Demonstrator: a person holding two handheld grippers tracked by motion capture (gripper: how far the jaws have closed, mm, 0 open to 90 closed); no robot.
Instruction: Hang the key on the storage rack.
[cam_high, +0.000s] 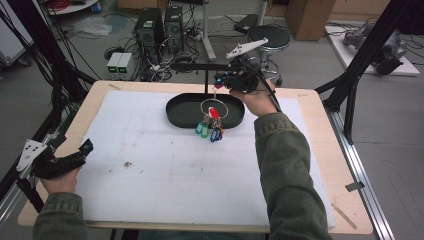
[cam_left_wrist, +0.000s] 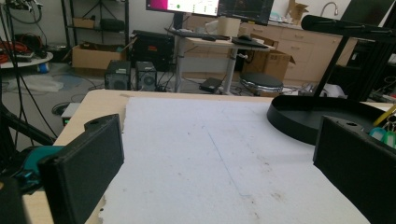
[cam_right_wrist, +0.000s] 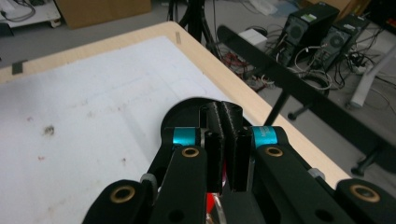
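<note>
A bunch of keys (cam_high: 210, 122) hangs from the right tool (cam_high: 223, 80), held above the black oval tray (cam_high: 180, 114) at the far middle of the worktop (cam_high: 310, 107). Its long axis runs straight down: a thin metal ring (cam_high: 214, 108) on top, a red tag inside the ring, and teal and blue plastic tags dangling below the tray's near rim. In the right gripper view the right tool's (cam_right_wrist: 227, 140) jaws stand pressed together — flat black pads nearly touching — with a sliver of red showing just beneath them; exactly what they pinch is too small to tell, though the bunch hangs from their tips in the high view.

The tray is shallow, matte and dark, with a slim post rising from it to a black crossbar (cam_high: 200, 66). A white foam-like sheet (cam_high: 165, 165), rough and lightly stained, covers most of the pale wood worktop.

The left tool (cam_high: 82, 150) rests at the near left edge of the worktop, well apart from the tray. Its jaws are wide apart — two blocky black pads in the left gripper view, with bare white sheet between them.
</note>
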